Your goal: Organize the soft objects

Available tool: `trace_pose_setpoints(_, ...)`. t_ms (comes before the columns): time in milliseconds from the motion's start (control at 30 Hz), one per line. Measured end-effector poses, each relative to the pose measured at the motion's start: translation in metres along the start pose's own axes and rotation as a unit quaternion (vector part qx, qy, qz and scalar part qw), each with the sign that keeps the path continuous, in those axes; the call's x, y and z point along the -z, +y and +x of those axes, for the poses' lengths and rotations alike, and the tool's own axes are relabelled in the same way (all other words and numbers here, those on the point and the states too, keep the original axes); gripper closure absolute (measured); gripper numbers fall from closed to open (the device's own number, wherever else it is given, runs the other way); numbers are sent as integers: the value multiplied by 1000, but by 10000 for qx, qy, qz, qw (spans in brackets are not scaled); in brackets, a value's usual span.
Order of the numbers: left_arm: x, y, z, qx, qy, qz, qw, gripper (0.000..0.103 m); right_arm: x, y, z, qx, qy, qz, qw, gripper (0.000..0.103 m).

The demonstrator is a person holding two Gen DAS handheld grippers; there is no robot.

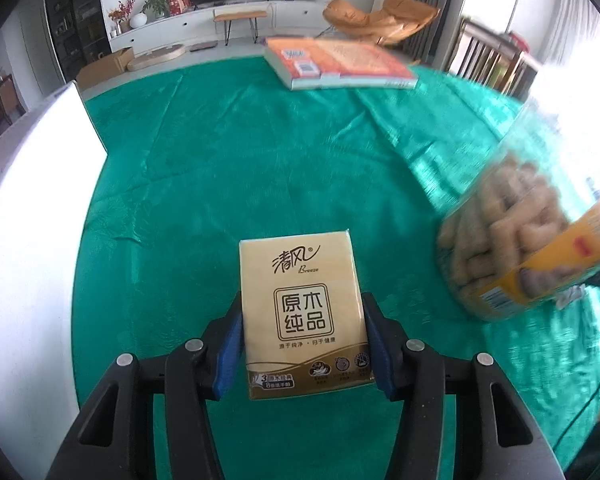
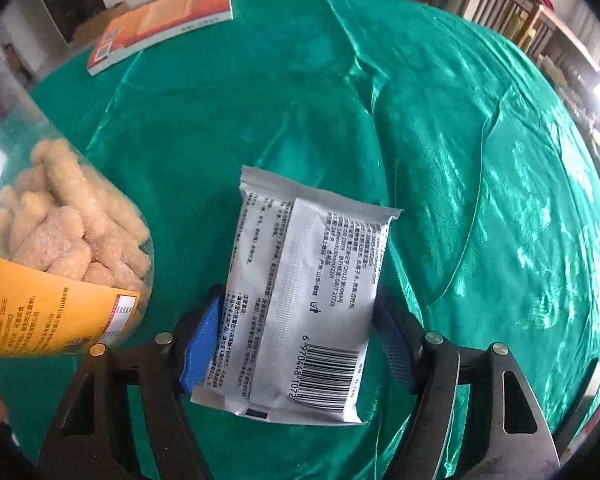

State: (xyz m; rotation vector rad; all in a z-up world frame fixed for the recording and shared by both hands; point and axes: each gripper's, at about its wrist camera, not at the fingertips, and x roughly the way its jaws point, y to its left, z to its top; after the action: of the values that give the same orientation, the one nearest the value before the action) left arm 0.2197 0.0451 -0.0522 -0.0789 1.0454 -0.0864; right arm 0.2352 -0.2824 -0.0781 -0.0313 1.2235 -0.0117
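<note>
Over the green desk (image 1: 220,168), the left hand-held gripper (image 1: 302,344) clamps a tissue pack (image 1: 302,312); the right hand-held gripper (image 2: 296,344) pinches a silver packet (image 2: 300,292).

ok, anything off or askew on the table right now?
Nothing spilled or damaged. The clear snack bag with the yellow label sits tilted between the grippers. The left gripper holds the gold tissue pack; the right gripper holds the silver wipes pouch. The green cloth is wrinkled.

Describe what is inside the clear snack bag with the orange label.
The clear snack bag holds pale, sugar-dusted puffed sticks piled together. Its orange label covers the lower contents, so how far down they go cannot be seen.
</note>
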Motion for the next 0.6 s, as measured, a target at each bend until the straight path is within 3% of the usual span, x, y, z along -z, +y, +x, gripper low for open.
trace_pose_setpoints(67, -3, 6, -26, 450, -171, -244, 9985, 50, 11, -9, -19, -26, -153, 113, 9998, 36)
trace_pose_setpoints(167, -8, 21, -70, 1240, -405, -643, 9894, 50, 27, -23, -71, -12, -510, 237, 9984, 36)
trace_pose_setpoints(267, -9, 45, -122, 1558, -734, -717, 9824, 50, 38, -6, -140, -386, -975, 100, 9944, 36)
trace_pose_setpoints(400, 9, 102, -186, 1073, -1087, -694, 9858, 50, 42, 83, -217, -1527, -1362, -566, 9772, 35)
trace_pose_setpoints(533, 43, 181, -230, 42, -1099, -916, 9897, 49, 54, 216, -249, -2953, -1194, -1353, 9382, 35)
trace_pose_setpoints(600, 64, 214, -244, -785, -901, -949, 9883, 46, 65, 278, -249, -3469, -965, -1648, 9183, 35)
